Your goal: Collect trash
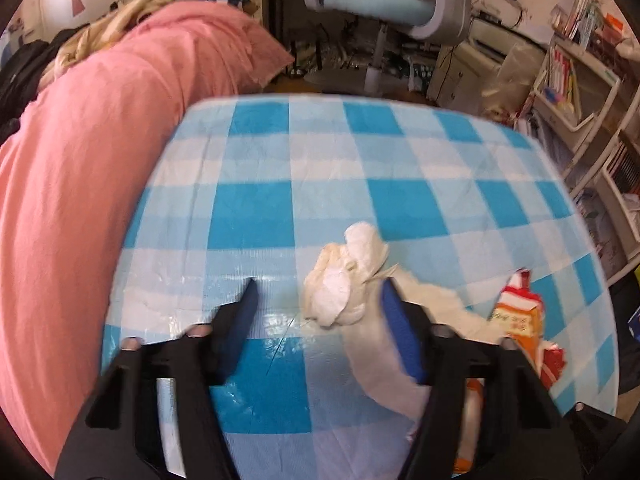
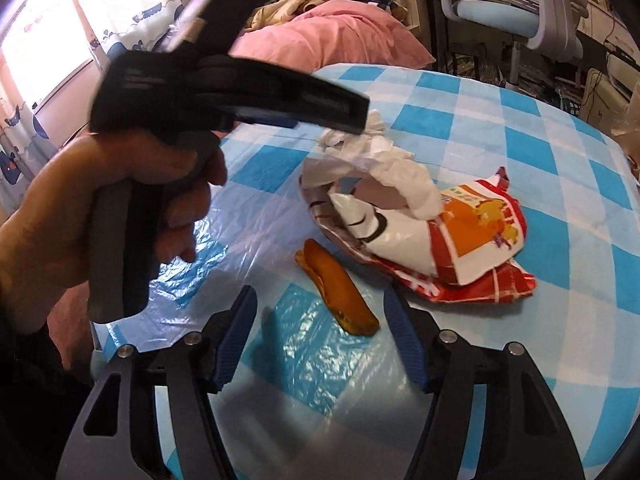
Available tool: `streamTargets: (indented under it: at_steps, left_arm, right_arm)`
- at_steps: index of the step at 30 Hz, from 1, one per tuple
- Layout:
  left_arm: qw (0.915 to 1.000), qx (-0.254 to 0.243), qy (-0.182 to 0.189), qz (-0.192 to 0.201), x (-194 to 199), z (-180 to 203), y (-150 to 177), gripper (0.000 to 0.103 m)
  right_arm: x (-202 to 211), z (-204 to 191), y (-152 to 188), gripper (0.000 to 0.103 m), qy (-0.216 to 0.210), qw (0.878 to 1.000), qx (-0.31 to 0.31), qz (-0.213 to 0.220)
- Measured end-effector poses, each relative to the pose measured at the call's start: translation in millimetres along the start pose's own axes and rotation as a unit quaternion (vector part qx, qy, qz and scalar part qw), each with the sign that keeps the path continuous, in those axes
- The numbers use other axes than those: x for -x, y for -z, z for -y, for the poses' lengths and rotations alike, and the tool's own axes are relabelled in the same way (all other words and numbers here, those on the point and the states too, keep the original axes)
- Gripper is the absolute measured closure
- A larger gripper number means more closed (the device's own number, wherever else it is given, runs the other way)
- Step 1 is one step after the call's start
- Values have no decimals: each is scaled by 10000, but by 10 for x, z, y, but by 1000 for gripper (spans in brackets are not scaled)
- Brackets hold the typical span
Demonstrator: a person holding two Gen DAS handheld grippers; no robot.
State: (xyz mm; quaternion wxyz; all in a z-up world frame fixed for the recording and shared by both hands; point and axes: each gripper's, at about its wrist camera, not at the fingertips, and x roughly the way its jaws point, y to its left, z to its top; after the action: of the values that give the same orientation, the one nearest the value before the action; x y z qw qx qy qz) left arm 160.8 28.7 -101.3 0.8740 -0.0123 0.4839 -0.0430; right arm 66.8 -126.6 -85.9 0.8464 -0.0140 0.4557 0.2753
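Both wrist cameras look steeply down, close over the blue-and-white checked plastic tablecloth (image 1: 260,208), sharing the crumpled white tissue (image 1: 344,280).

Glossy clear plastic film is covering the desk (image 2: 500,128); soft crumpled tissue (image 1: 344,280) is lying ahead of the tool beside a shiny wrapper (image 2: 472,240).
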Motion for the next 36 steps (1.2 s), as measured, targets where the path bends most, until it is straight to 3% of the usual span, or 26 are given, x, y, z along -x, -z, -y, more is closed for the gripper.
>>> streamTargets:
  at_steps: [4, 6, 14, 24, 26, 28, 31, 33, 36]
  left_arm:
    - [9998, 177, 42, -6, 28, -120, -3, 83]
    - [9994, 319, 89, 59, 87, -183, 2, 86]
    - [9986, 444, 168, 246, 545, -392, 244, 88]
    - [9984, 305, 450, -139, 918, -397, 929, 88]
    - [9988, 258, 401, -66, 941, -377, 974, 81]
    - [9995, 117, 235, 161, 972, -359, 929, 60]
    - [9978, -47, 10, 666, 977, -381, 728, 45]
    - [9963, -87, -144, 843, 908, -416, 574, 42]
    - [9966, -151, -105, 803, 688, -438, 377, 42]
  right_arm:
    - [-3, -52, -3, 63, 23, 9999, 110, -69]
    - [-1, -99, 16, 84, 19, 9997, 207, -151]
    - [248, -174, 269, 86, 2, 9986, 416, -323]
    - [572, -17, 600, 85, 230, 9987, 213, -393]
    - [592, 15, 629, 84, 268, 9989, 115, -379]
    - [603, 13, 659, 82, 242, 9989, 38, -389]
    - [581, -26, 664, 70, 239, 9990, 78, -378]
    - [563, -51, 655, 66, 240, 9990, 102, -375]
    - [543, -45, 618, 65, 224, 9990, 86, -371]
